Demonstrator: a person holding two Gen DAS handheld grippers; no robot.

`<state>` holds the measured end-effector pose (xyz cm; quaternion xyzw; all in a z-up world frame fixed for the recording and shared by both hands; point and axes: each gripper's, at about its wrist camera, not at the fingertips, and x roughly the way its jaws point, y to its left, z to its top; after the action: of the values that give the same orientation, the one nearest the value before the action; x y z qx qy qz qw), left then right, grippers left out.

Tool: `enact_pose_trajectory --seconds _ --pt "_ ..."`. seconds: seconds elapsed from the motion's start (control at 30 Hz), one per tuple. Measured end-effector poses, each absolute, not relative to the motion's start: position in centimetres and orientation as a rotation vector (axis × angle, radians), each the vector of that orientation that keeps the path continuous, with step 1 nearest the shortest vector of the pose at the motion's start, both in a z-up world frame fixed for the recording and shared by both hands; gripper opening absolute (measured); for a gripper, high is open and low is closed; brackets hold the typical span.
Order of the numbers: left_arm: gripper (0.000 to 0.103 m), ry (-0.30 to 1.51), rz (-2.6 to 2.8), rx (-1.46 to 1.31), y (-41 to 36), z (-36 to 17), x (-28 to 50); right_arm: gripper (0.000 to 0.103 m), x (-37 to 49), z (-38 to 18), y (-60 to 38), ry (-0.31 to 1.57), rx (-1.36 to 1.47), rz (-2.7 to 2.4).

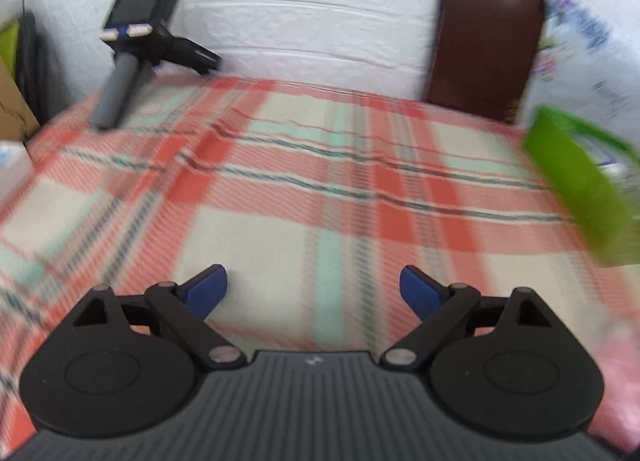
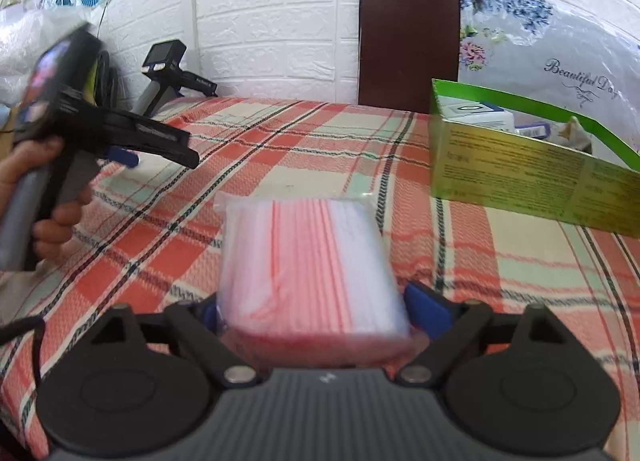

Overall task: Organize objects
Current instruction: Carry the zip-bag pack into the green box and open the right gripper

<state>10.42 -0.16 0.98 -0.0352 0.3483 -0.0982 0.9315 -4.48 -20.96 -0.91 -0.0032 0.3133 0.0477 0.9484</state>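
Note:
My right gripper (image 2: pixel 314 305) is shut on a clear packet of red-striped zip bags (image 2: pixel 308 257) and holds it above the plaid cloth (image 2: pixel 280 149). A green cardboard box (image 2: pixel 532 177) with small items inside stands at the right; it also shows blurred in the left wrist view (image 1: pixel 580 185). My left gripper (image 1: pixel 313 289) is open and empty over the cloth (image 1: pixel 280 181); in the right wrist view it shows at the far left (image 2: pixel 124 157), held in a hand.
A spare gripper device (image 1: pixel 132 53) leans against the white brick wall at the back left, also in the right wrist view (image 2: pixel 168 69). A dark brown chair back (image 2: pixel 408 41) stands behind the table. A floral plastic bag (image 2: pixel 560 53) lies at the right.

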Motion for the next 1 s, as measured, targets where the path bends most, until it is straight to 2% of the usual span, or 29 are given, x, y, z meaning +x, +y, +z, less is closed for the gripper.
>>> enact_pose_trajectory --seconds 0.23,0.27,0.37,0.4,0.43,0.47,0.57,0.8,1.0 --pt "0.095 0.909 -0.591 -0.192 -5.8 1.5 5.1 0.095 -5.7 -0.9 -21.2 0.616 0.009 0.14" --pt "0.095 0.93 -0.616 -0.185 -7.0 1.1 4.9 0.093 -5.7 -1.0 -21.4 0.617 0.012 0.143" --pt "0.095 0.921 -0.628 -0.122 -9.9 0.3 4.6 0.076 -5.5 -1.4 -21.3 0.639 0.009 0.151" --pt "0.091 0.901 -0.642 -0.082 -10.8 0.2 4.4 0.069 -5.6 -1.4 -21.2 0.634 0.006 0.155" --pt "0.084 0.89 -0.668 -0.071 -11.4 0.2 4.3 0.066 -5.7 -1.3 -21.1 0.63 0.003 0.158" --pt "0.069 0.897 -0.706 -0.088 -11.8 0.3 4.5 0.062 -5.8 -1.2 -21.1 0.624 0.012 0.159" --pt "0.061 0.908 -0.706 -0.1 -12.4 1.6 5.2 0.056 -6.0 -0.6 -22.2 0.598 0.087 0.159" --pt "0.06 0.704 -0.778 -0.025 -16.4 8.6 6.1 0.056 -6.1 3.8 -24.5 0.343 0.047 0.068" --pt "0.06 0.649 -0.812 0.015 -22.9 10.5 10.6 0.056 -1.8 5.4 -28.7 0.267 0.044 -0.061"
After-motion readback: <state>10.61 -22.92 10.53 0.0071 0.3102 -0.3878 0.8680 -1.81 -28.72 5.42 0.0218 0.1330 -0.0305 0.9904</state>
